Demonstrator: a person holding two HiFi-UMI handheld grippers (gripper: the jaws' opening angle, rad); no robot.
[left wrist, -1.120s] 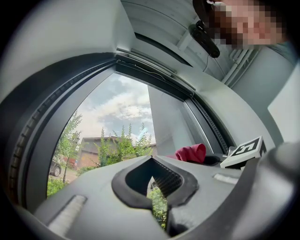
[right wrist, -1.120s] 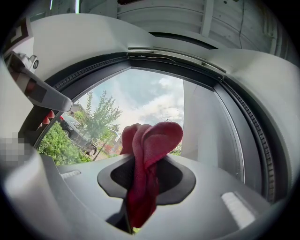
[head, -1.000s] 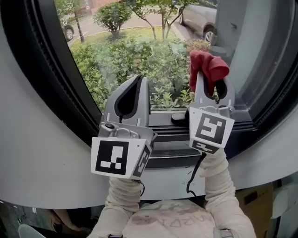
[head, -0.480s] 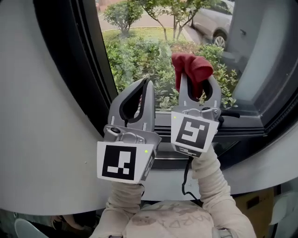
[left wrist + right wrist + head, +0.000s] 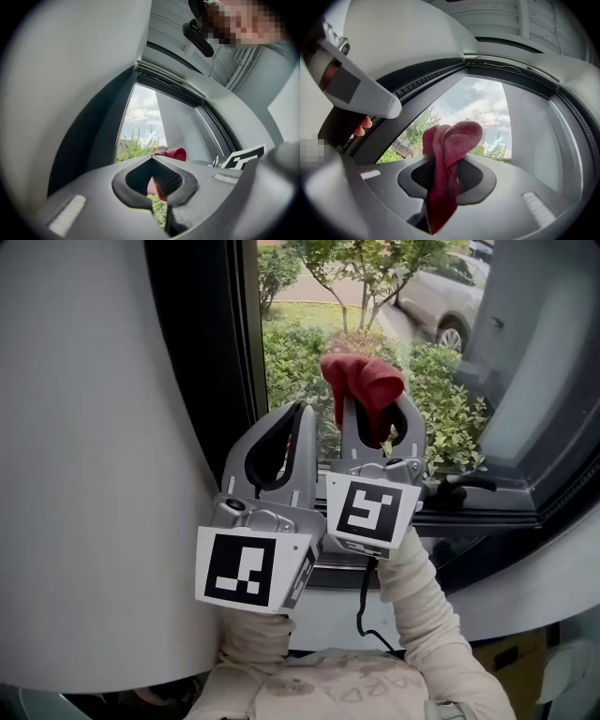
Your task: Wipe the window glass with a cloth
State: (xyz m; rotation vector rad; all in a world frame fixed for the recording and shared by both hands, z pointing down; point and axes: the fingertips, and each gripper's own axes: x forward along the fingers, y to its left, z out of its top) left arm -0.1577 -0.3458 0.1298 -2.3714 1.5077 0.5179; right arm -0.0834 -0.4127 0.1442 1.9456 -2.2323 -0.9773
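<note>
Head view showed both grippers raised side by side in front of the window glass (image 5: 450, 352), near its lower left corner, where the dark window frame (image 5: 202, 362) met a white wall (image 5: 94, 446). The left gripper (image 5: 298, 411) stood with its jaws together and nothing between them. The right gripper (image 5: 376, 411), just beside it, was clamped on a red cloth (image 5: 364, 381) that bulged above its tips close to the glass; whether the cloth touched the pane could not be told. A black window handle (image 5: 457, 484) lay on the sill frame to the right, and green shrubs (image 5: 448, 404) and a parked car (image 5: 439, 304) showed outside. Left gripper view looked along that gripper's jaws, which met at the tips around an empty diamond-shaped gap; the cloth showed beyond them, with sky and trees behind the pane. Right gripper view showed the cloth pinched between that gripper's jaws, its folded top rising over the tips and a tail hanging down toward the camera, with the left gripper at upper left.
</note>
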